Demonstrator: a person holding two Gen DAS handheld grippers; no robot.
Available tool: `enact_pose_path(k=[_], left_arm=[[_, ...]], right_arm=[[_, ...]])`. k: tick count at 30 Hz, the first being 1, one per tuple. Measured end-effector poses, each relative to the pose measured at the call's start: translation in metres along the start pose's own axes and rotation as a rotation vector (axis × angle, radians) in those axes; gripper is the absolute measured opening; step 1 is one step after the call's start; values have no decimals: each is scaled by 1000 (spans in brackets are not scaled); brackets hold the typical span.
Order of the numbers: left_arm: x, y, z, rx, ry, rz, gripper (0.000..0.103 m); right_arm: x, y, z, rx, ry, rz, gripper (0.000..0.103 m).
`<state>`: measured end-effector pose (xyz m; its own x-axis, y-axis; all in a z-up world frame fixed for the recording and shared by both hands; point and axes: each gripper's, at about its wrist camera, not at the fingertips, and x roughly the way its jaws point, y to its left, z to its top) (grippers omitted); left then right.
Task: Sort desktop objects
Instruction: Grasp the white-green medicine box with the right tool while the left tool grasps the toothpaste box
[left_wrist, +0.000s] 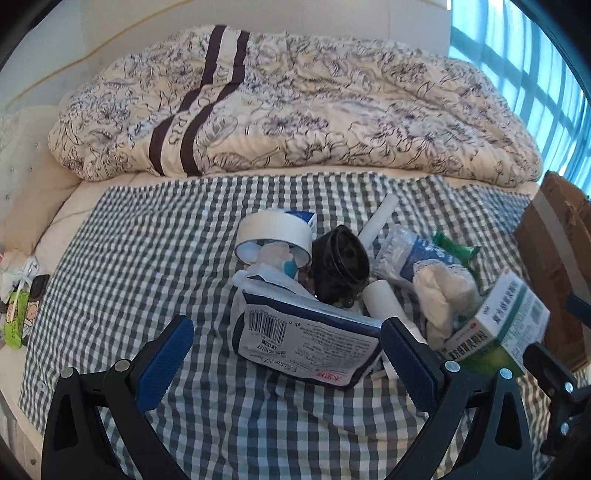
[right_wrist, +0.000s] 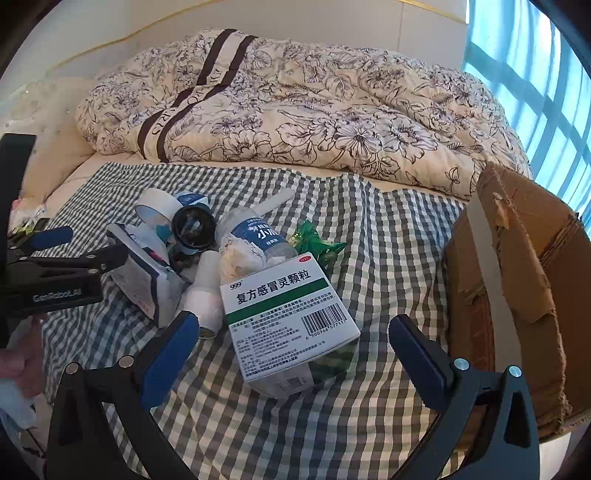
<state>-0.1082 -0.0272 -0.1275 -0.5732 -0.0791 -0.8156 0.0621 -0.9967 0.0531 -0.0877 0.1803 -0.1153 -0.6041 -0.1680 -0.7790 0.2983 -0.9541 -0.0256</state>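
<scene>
Between the spread right gripper (right_wrist: 293, 341) fingers tilts a green-striped white medicine box (right_wrist: 288, 317).

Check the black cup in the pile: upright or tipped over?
Tipped. The black cup lies on its side among the pile, its open mouth facing the camera in both views; contents cannot be told.

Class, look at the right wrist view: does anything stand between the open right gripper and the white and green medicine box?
Nothing visible does. The right gripper is open, and the white and green medicine box lies on the checked cloth between its blue pads, with clear gaps on both sides.
</scene>
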Motion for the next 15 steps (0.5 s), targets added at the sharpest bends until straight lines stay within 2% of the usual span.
enact_pose_path(k=[5, 10, 15], left_arm=[[21, -1, 3, -31, 39, -3, 103], [34, -5, 7, -39, 45, 10, 103], [60, -4, 3, -54, 110, 19, 103]], right_arm=[[9, -4, 1, 7, 9, 0, 103], [17, -5, 1, 2, 13, 8, 103], [27, -2, -1, 2, 31, 53, 103]])
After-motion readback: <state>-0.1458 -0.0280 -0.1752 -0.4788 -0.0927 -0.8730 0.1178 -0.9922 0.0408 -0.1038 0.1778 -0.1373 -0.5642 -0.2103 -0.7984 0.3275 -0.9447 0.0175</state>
